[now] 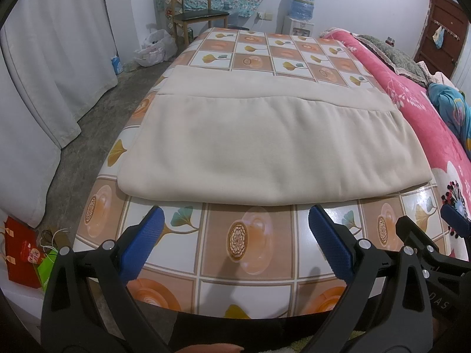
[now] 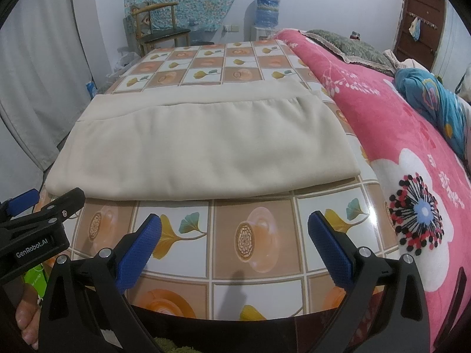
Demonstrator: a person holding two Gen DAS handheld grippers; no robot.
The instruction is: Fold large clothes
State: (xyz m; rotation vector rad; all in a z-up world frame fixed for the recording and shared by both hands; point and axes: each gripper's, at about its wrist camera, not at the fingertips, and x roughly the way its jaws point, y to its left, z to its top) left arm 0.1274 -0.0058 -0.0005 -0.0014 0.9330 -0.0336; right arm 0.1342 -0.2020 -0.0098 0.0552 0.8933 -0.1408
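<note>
A beige garment (image 1: 259, 144) lies folded flat in a rectangle on the patterned tablecloth (image 1: 253, 247), its upper layer ending at a gathered seam short of the far edge. The right wrist view shows the same beige garment (image 2: 200, 144) on the tablecloth (image 2: 256, 235). My left gripper (image 1: 235, 220) hovers open above bare tablecloth just short of the garment's near edge, nothing between its blue pads (image 1: 141, 244). My right gripper (image 2: 234, 223) is open too, level with the left gripper (image 2: 38, 214) beside it, and holds nothing. The right gripper (image 1: 435, 232) shows at the left wrist view's right edge.
A pink floral blanket (image 2: 412, 158) and a blue bundle (image 2: 432, 100) lie on the bed right of the table. A wooden chair (image 1: 194, 8), a water dispenser (image 1: 303, 6) and plastic bags (image 1: 153, 47) stand beyond. Grey curtains (image 1: 53, 67) hang on the left; a red bag (image 1: 23, 253) sits on the floor.
</note>
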